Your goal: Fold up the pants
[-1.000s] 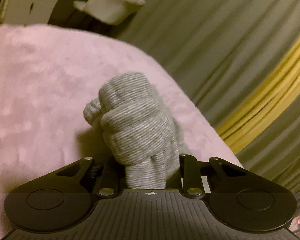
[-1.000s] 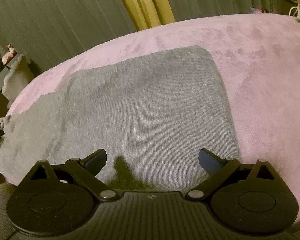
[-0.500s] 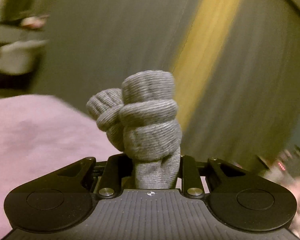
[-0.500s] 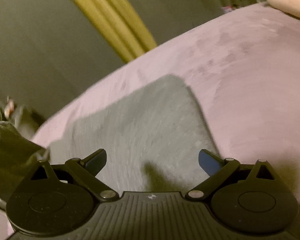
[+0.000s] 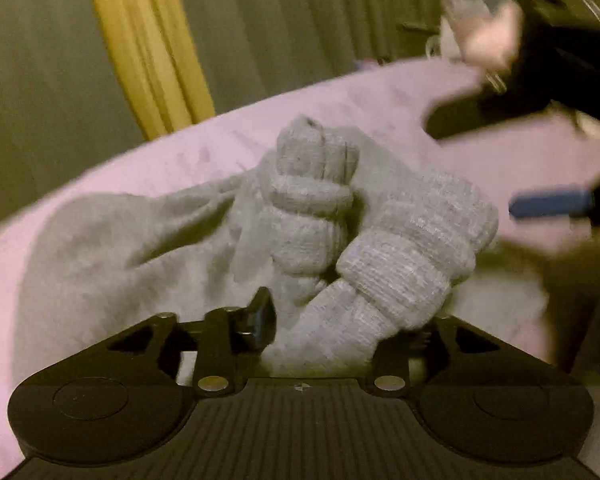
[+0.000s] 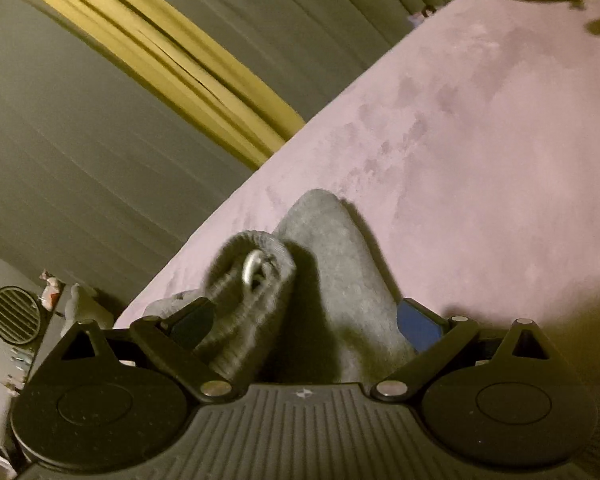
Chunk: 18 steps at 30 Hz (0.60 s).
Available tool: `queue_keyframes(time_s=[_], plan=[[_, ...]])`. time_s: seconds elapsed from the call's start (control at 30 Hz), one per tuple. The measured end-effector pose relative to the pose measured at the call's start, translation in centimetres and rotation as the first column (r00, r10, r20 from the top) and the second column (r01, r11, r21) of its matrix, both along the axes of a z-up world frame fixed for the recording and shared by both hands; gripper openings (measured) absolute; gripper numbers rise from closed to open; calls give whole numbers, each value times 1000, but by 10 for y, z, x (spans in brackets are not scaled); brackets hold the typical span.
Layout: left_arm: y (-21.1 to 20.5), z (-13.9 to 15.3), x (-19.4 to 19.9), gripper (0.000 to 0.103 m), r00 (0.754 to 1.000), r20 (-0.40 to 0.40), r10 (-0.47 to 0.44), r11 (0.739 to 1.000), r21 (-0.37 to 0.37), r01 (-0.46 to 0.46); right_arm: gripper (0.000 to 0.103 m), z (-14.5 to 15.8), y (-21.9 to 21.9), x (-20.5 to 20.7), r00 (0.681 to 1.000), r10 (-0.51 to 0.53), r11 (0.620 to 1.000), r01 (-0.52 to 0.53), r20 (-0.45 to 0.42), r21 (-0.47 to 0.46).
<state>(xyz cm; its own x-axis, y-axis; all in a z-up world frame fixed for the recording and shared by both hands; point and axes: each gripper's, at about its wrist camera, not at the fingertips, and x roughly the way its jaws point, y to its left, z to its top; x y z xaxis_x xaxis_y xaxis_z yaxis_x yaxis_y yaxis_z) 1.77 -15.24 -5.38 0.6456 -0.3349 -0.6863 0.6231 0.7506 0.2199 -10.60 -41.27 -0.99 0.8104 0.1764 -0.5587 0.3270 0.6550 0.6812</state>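
Pink bed [image 5: 180,160]: left gripper [image 5: 320,320] pinches bunched pants [image 5: 312,216]; right gripper [image 6: 304,320], jaws spread, should close squarely on cuff [image 6: 252,272].

Pants [image 5: 112,256] on bed [image 5: 384,96], bunched between left tongs [image 5: 332,320]; right tongs [image 5: 540,168] behind, curtain [image 5: 148,48] beyond.

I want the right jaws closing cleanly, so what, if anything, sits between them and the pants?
Nothing visible does. The right gripper is open with the grey pants fabric, including a bunched cuff, already between its jaws on the pink blanket.
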Motion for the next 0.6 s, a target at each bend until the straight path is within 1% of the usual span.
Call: queue_keyframes(time_s=[0.03, 0.07, 0.1, 0.17, 0.23, 0.3, 0.33, 0.37, 0.4, 0.43, 0.47, 0.5, 0.53, 0.57, 0.6], plan=[[5, 4, -1, 50, 1000, -7, -4, 1000, 5, 4, 99, 0, 0, -1, 1000, 8, 1000, -8, 3, 10], [13, 10, -2, 60, 999, -36, -1, 1000, -14, 0, 99, -1, 0, 0, 1000, 18, 1000, -18, 8, 25], [27, 17, 0, 70, 997, -77, 0, 999, -54, -5, 99, -1, 0, 1, 1000, 26, 999, -27, 12, 40], [50, 29, 1, 79, 987, -160, -18, 991, -130, -3, 99, -4, 1, 5, 999, 40, 997, -41, 8, 63], [67, 41, -1, 83, 980, -199, -15, 982, -188, -23, 99, -6, 2, 9, 998, 62, 995, -62, 0, 81], [96, 48, -6, 92, 980, -195, 46, 967, -237, -92, 99, -9, 3, 11, 995, 101, 986, -100, -5, 130], [114, 50, -7, 94, 978, -170, 117, 949, -270, -161, 99, -12, 3, 13, 992, 125, 978, -121, -17, 168], [133, 52, -4, 95, 968, -145, 207, 923, -299, -242, 99, -16, 2, 17, 988, 149, 968, -138, -38, 209], [146, 51, 2, 95, 952, -135, 276, 896, -324, -305, 99, -21, 2, 22, 983, 170, 957, -150, -63, 247], [160, 50, 9, 95, 922, -142, 361, 851, -353, -388, 99, -26, 3, 27, 978, 191, 947, -161, -83, 276], [176, 47, 17, 95, 875, -175, 451, 790, -377, -483, 99, -28, 4, 32, 973, 210, 939, -172, -100, 296], [190, 43, 24, 95, 839, -210, 502, 739, -399, -542, 99, -29, 7, 36, 967, 227, 934, -184, -111, 307], [202, 36, 28, 95, 808, -246, 535, 689, -426, -586, 99, -30, 9, 39, 964, 239, 933, -193, -120, 305], [214, 29, 33, 95, 770, -289, 569, 638, -436, -635, 99, -30, 12, 45, 959, 249, 937, -202, -138, 286], [223, 22, 40, 95, 726, -346, 594, 591, -424, -686, 99, -30, 17, 50, 952, 260, 941, -213, -160, 262]])
